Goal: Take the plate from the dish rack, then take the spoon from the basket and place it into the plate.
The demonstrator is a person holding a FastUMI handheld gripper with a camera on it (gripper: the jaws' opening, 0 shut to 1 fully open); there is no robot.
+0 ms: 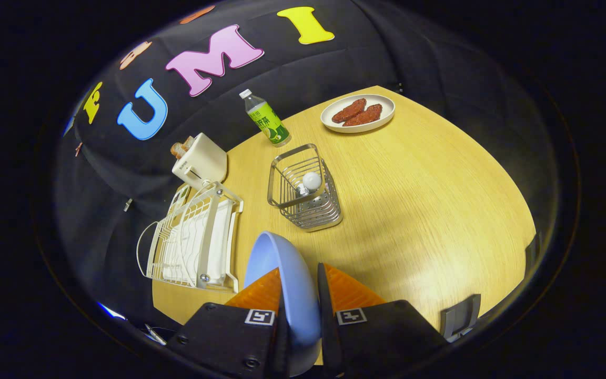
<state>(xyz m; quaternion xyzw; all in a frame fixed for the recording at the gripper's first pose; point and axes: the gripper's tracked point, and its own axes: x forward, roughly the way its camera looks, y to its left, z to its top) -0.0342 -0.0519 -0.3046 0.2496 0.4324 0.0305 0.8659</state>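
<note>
A light blue plate [288, 284] stands on edge between my fingers, and my gripper [299, 295] is shut on it, held above the wooden table [429, 210]. Left of the plate lies the white wire dish rack [192, 242], with nothing in its slots. Beyond the fingers stands a metal wire basket [305, 188] with a white-headed spoon [309, 181] standing inside it.
A white toaster [200, 160] with bread sits behind the rack. A green-labelled bottle [266, 118] stands past the basket. At the far side a white oval dish [358, 113] holds reddish-brown food. Bare wood spreads right of the basket. Dark clamps [461, 316] grip the table's near edge.
</note>
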